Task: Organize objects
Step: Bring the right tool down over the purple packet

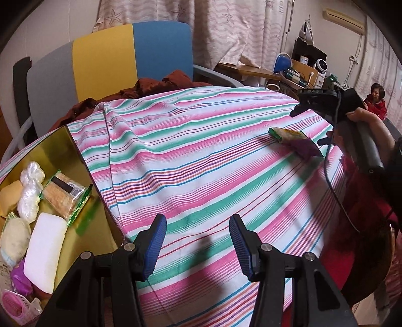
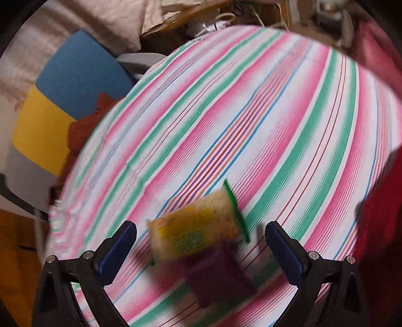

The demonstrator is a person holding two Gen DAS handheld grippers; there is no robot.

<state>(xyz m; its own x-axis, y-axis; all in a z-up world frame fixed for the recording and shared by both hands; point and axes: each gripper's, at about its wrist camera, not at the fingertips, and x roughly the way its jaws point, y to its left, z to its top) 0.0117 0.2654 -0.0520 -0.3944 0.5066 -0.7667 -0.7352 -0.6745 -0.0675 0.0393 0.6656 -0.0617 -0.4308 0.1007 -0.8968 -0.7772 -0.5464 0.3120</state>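
A yellow, green-edged, purple-ended snack packet (image 2: 198, 239) lies flat on the striped tablecloth (image 2: 251, 113).

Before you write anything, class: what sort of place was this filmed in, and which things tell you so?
Probably a lived-in room at home, not a workshop. A round table under a striped tablecloth, starfish-print curtains along the wall, a wall air conditioner, and a cluttered side desk all suggest a household.

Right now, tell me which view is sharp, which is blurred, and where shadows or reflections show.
Left wrist view: sharp, with fisheye bending of the striped tablecloth; a soft shadow lies between the left gripper fingers; the gold tin wall mirrors a wrapper's green edge. Right wrist view: motion-blurred throughout, smearing the snack packet ahead of the open right gripper, print unreadable.
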